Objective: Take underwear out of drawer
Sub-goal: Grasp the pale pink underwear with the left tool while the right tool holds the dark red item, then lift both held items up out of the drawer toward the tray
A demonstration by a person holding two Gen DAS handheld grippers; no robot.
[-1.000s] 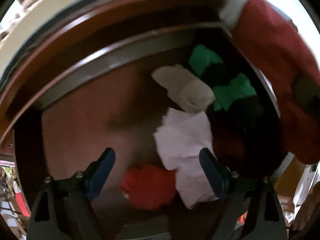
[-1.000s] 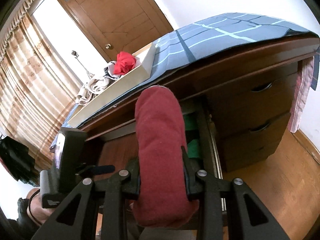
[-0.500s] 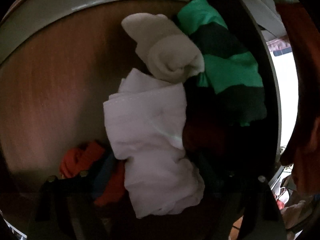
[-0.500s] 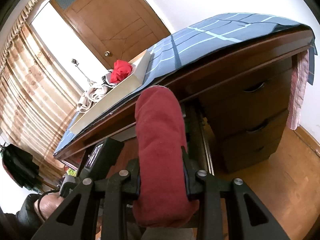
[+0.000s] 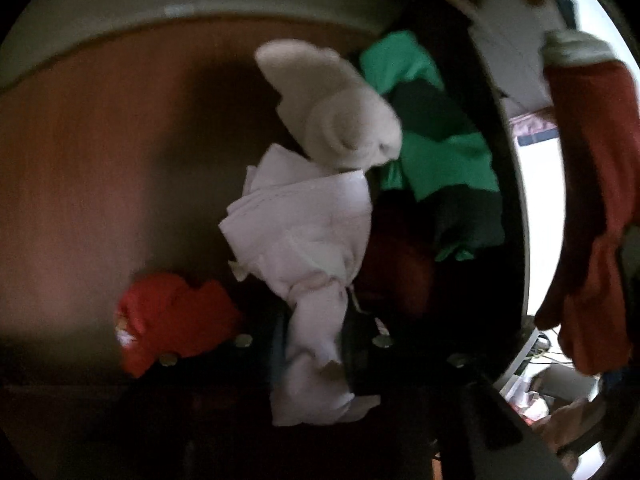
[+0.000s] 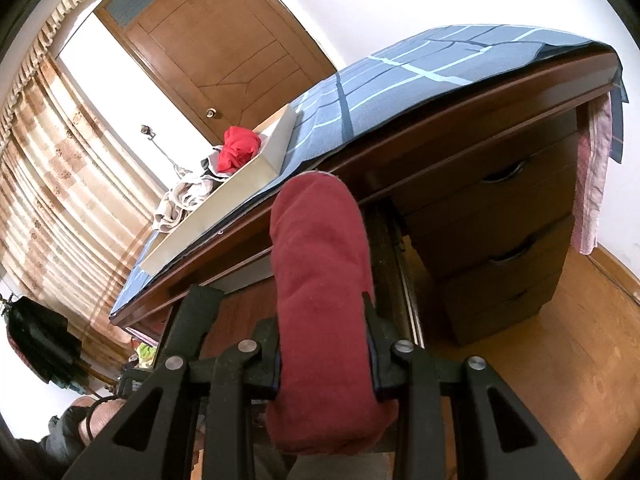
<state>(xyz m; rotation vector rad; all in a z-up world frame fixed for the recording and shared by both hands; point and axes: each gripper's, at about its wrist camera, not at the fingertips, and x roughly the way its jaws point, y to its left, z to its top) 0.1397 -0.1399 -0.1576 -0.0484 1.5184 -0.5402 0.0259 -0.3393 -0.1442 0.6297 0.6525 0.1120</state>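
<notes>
Risk first, nearest the lens: left hand-held gripper (image 5: 316, 344) clamped low on a white folded garment (image 5: 304, 240) in the drawer (image 5: 100, 184), jaws just closed, only a narrow twist of cloth caught between the dark fingers (image 5: 358, 354). Could slip free on the lift if that pinch holds one loose layer and not the whole fold. Could also unfurl and drag neighbours along: touching the cream rolled socks (image 5: 340, 108) at its far end, lying just beside a red garment (image 5: 172, 316) on one side and a dark red one (image 5: 400, 264) on the other. Farther back, a green-and-black striped garment (image 5: 440, 152) against the drawer's side wall, likely safe from the pull. Hard to say in this dim, blurred view whether the white piece is underwear at all; wrong pick possible.

Right hand-held gripper (image 6: 324, 356) clenched on a dark red sock-like roll (image 6: 324, 300), held in the air in front of the drawer, pads pressing both flanks. Occupied, so no help in steadying the pile. Beyond it, the counter (image 6: 460, 116) under a blue checked cloth (image 6: 420, 64), with a shallow cream tray (image 6: 224, 208) already carrying a red garment (image 6: 238, 148) and pale clothes. Probable drop-off, well apart from the drawer; long carry, more chance of a loose grip failing.
</notes>
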